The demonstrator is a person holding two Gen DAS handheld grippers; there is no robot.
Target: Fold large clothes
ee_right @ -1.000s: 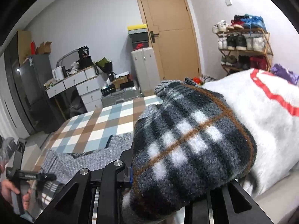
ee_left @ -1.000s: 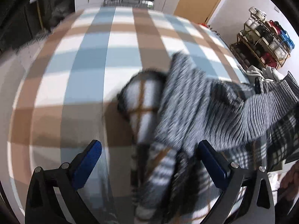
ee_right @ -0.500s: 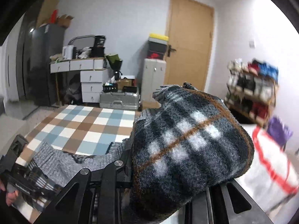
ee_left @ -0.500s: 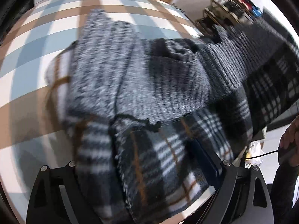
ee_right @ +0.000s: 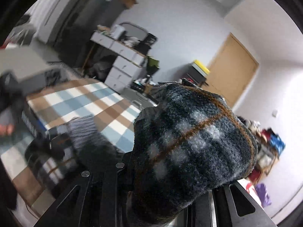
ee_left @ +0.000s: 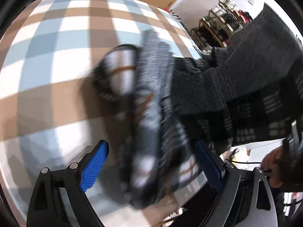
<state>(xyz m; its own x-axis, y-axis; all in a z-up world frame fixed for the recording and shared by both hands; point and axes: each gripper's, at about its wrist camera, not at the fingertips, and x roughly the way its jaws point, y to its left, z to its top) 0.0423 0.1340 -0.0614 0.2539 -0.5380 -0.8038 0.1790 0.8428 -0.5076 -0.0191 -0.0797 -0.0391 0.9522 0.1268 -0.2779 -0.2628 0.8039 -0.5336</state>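
garment (ee_left: 151, 124) hangs lengthwise between my left gripper (ee_left: 151, 162) pads, jaws wide, unpinched | my right gripper (ee_right: 170, 198) clamps its plaid fold

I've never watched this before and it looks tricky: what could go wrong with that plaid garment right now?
The left gripper stands open around bunched cloth, so closing might catch several layers. The right gripper pinches only a wad of the plaid garment, which could slip. Fabric hanging off the checked bed could drag sideways.
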